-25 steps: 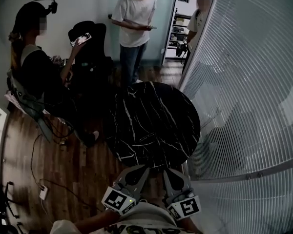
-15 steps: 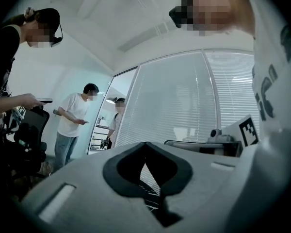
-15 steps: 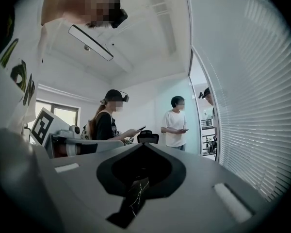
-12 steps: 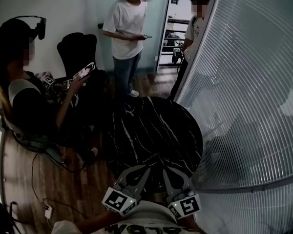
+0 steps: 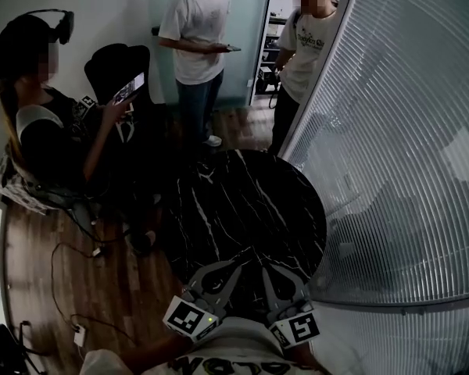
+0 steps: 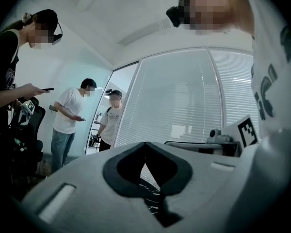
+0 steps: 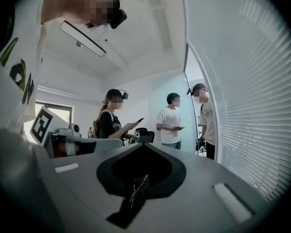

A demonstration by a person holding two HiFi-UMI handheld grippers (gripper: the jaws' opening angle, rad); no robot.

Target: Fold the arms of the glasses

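No glasses show in any view. The round black marble table (image 5: 246,198) has nothing that I can make out on its top. My left gripper (image 5: 233,267) and right gripper (image 5: 267,270) are held side by side over the table's near edge, close to my chest, pointing away from me. Both are shut with nothing between their jaws. In the left gripper view the left gripper (image 6: 145,147) fills the lower frame, jaws pressed together. The right gripper (image 7: 143,147) looks the same in its own view. Each carries its marker cube (image 5: 191,319) at the back.
A seated person (image 5: 51,131) holds a phone at the left beside a black chair (image 5: 117,69). Two people stand beyond the table, one in a white T-shirt (image 5: 194,41), one by the doorway (image 5: 306,45). A glass wall with blinds (image 5: 399,131) runs along the right. Cables (image 5: 78,287) lie on the wooden floor.
Both grippers stay shut in the same place. The head view has shifted, and the person at the doorway has stepped further into the room.
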